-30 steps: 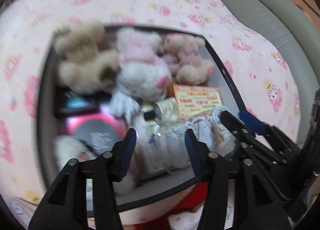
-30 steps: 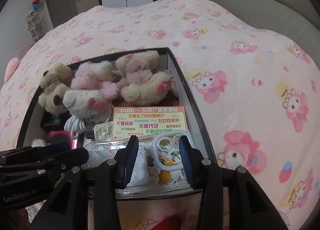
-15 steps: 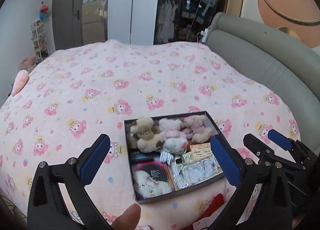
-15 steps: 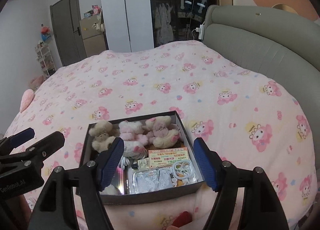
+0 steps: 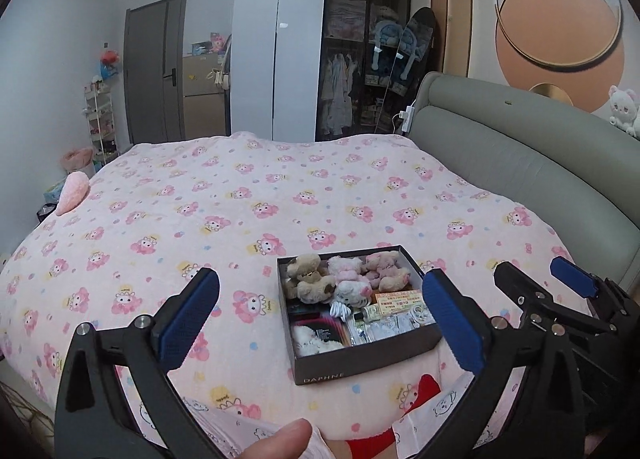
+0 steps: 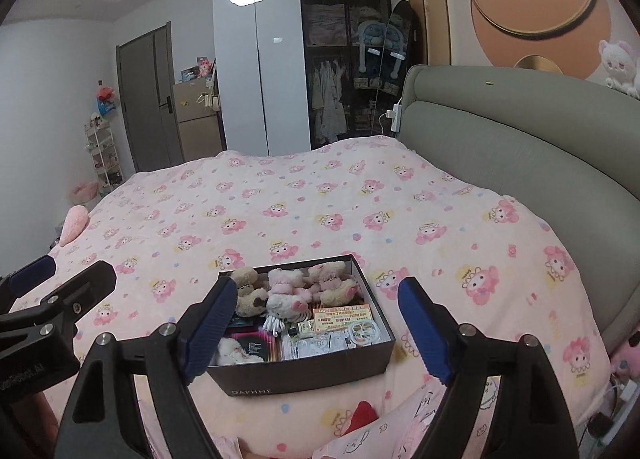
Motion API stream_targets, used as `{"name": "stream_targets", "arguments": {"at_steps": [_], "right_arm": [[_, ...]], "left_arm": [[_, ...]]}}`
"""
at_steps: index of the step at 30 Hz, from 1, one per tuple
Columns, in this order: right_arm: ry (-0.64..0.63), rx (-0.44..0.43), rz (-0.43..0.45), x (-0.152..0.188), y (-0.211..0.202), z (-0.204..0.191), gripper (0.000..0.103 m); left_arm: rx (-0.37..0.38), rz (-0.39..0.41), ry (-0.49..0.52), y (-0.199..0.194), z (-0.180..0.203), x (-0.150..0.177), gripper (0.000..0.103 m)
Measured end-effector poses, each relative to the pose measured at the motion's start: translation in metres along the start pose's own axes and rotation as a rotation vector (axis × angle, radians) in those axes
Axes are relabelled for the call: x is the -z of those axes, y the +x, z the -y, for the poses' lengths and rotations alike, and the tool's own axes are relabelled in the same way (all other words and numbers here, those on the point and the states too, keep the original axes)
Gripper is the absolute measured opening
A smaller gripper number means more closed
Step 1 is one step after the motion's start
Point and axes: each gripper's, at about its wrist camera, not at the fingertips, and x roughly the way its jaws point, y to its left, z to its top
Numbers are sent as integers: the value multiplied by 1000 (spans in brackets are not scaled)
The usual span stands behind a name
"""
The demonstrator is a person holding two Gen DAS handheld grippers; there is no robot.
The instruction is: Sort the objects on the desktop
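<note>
A black shoebox sits near the front of the pink bed. Packed in it are three small plush bears, a white cable, an orange card, clear packets and a dark case. My left gripper hangs open high above the blanket, with the box far below between its blue pads. Over the box, my right gripper has its jaws opening wide, and nothing is between them. Each gripper shows at the edge of the other's view, the right gripper and the left gripper.
The pink cartoon blanket covers a round bed with a grey padded headboard on the right. A pink cushion lies at the left edge. A wardrobe and a door stand behind. A thumb and red-patterned cloth are below.
Both grippers have pulled back and risen from just above the box, which now looks small and far. Both jaws have gone from half open to wide open.
</note>
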Motion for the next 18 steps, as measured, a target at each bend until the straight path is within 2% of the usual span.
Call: {"name": "stream_targets", "arguments": {"at_steps": [10, 18], "right_arm": [[-13, 55, 42, 21, -42, 6, 81], [-31, -1, 12, 36, -40, -3, 81]], "left_arm": [[-33, -10, 10, -24, 7, 31, 102], [-68, -35, 23, -20, 10, 38, 102]]}}
